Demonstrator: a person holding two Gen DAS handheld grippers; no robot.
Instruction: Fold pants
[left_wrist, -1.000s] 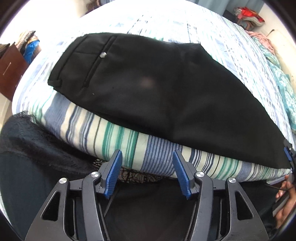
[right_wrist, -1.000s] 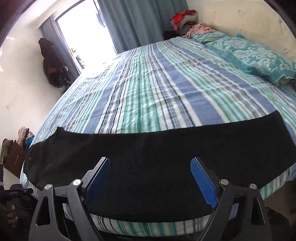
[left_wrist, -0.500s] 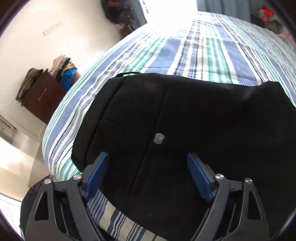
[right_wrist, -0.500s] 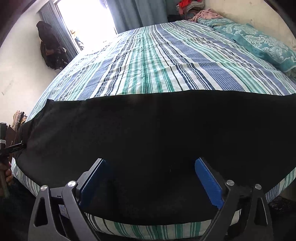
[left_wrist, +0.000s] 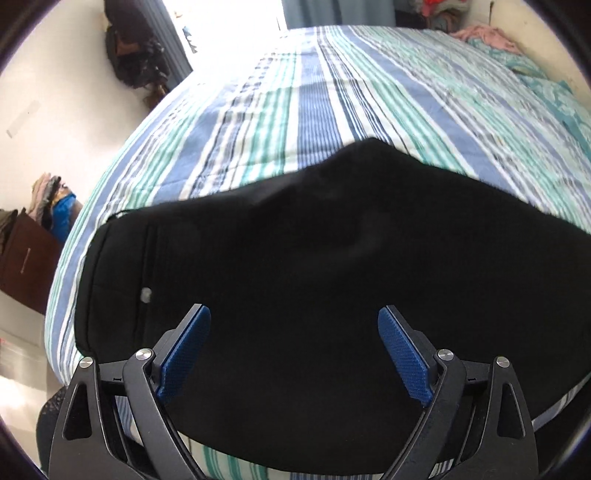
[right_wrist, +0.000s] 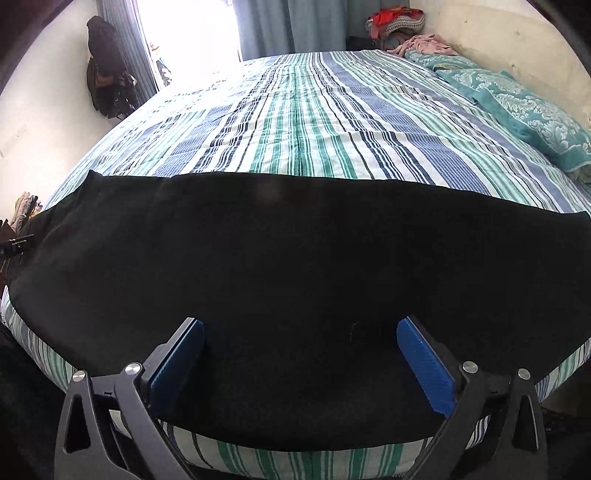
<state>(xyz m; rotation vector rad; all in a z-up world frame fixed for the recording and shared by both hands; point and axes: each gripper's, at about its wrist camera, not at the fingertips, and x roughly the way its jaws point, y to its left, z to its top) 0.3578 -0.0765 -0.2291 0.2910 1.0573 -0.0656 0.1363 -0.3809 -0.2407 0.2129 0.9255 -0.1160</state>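
Black pants lie flat along the near edge of a striped bed. The waistband end, with a small silver button, is at the left in the left wrist view. My left gripper is open and empty, its blue pads spread just above the pants near the waist. In the right wrist view the pants stretch across the whole width. My right gripper is open and empty, low over the leg part near the bed's front edge.
The bed reaches back to curtains and a bright window. Teal patterned pillows lie at the right by the wall. A clothes pile sits at the far corner. A brown cabinet with clothes stands left of the bed.
My left gripper has swung up and over the bed onto the waist end, and its jaws have opened wider. My right gripper has moved closer over the leg part.
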